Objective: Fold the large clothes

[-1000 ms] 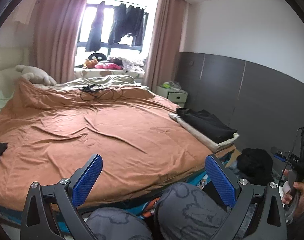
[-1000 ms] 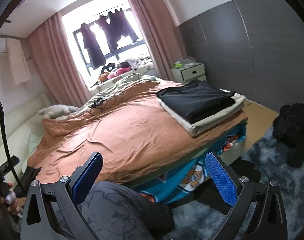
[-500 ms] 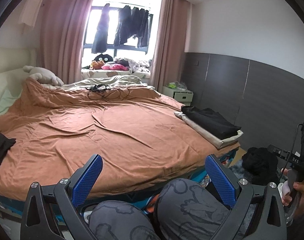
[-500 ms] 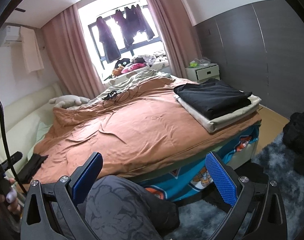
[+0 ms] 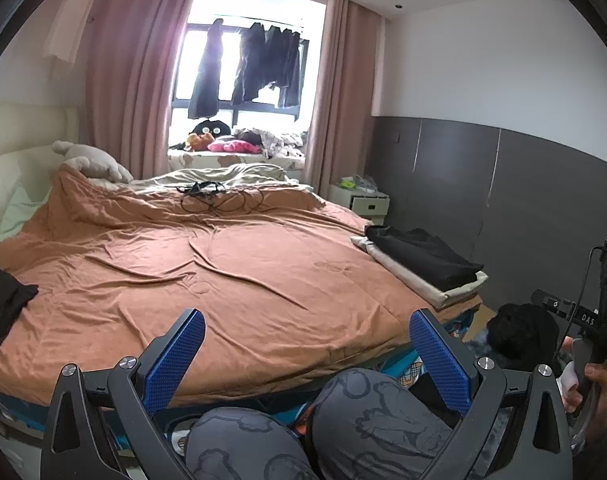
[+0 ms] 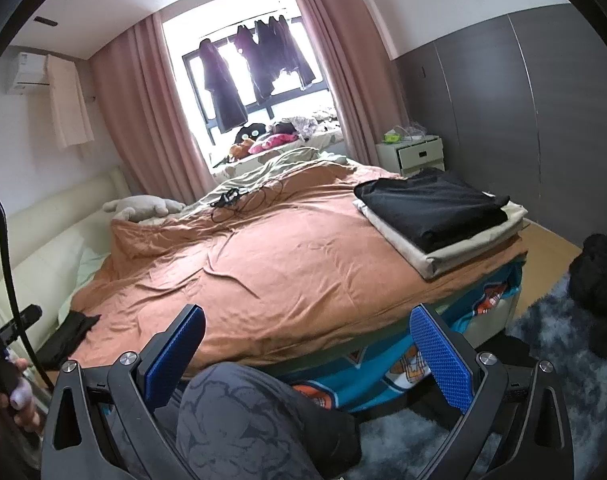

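Two knees in grey patterned trousers (image 5: pixel 367 420) filled the bottom of both frames, blocking the low edge of the bed (image 5: pixel 207 272) under its orange cover. Lay at lower left of the left view, on the bed's edge: a crumpled black garment (image 5: pixel 1 312). Sat at centre right: a folded black garment (image 6: pixel 431 208) on a folded beige sheet (image 6: pixel 463 248). Heaped on the rug at far right: a dark pile (image 6: pixel 599 280). Held wide apart and empty above the knees: left claw (image 5: pixel 307 364), right claw (image 6: pixel 307 364), both well short of any clothes.
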